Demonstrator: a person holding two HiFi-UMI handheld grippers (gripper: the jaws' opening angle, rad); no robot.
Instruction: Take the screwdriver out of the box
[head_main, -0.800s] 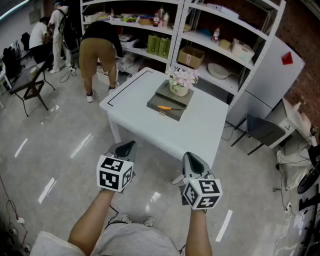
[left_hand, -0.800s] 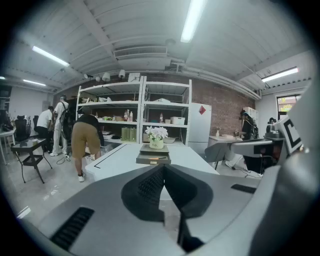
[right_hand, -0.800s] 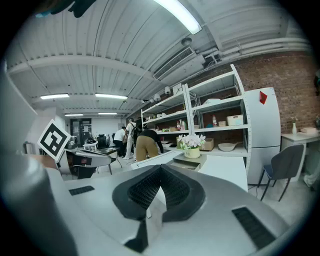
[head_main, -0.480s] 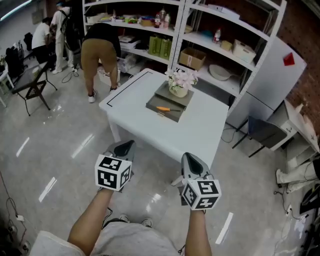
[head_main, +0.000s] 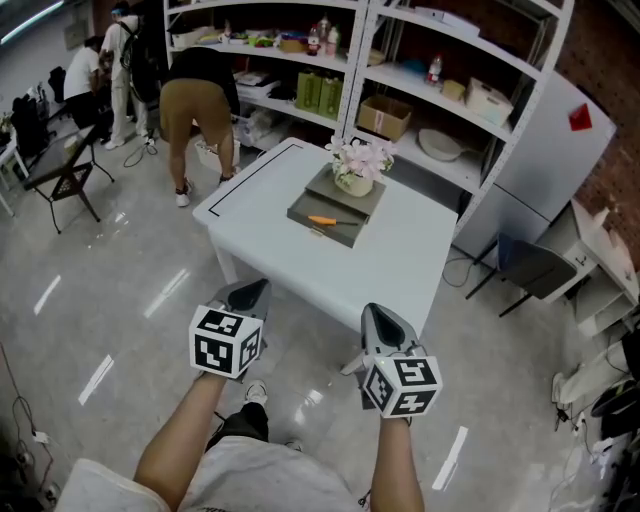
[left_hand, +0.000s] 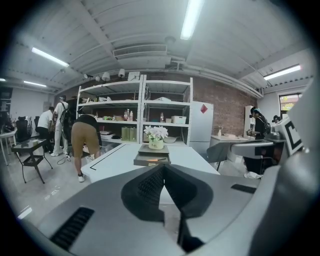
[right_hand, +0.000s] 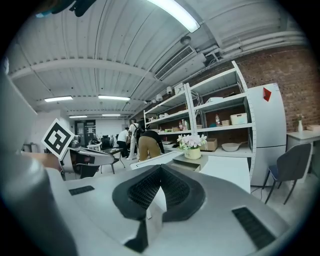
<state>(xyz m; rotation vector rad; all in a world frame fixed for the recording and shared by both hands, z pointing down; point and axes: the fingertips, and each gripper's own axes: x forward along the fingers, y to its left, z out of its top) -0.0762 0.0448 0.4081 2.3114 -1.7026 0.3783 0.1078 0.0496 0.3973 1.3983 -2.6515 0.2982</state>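
Observation:
On the white table (head_main: 390, 255) lies a flat dark grey box (head_main: 325, 215), its drawer pulled out toward me. An orange-handled screwdriver (head_main: 324, 220) lies in that drawer; the left gripper view shows the screwdriver (left_hand: 156, 159) as a thin orange streak. A pot of pink-white flowers (head_main: 357, 165) stands on the box's far end. My left gripper (head_main: 252, 293) and right gripper (head_main: 378, 318) hover over the floor, short of the table's near edge. Both are shut with nothing between the jaws.
Metal shelving (head_main: 400, 70) with boxes and bottles lines the wall behind the table. A person bending over (head_main: 198, 95) stands at the table's far left corner, with others (head_main: 85, 70) further left. A folding chair (head_main: 65, 175) is at left, a grey chair (head_main: 525, 262) at right.
The table has shifted slightly nearer in the head view as I step forward; a foot now shows below. Both grippers keep their pose and stay shut.

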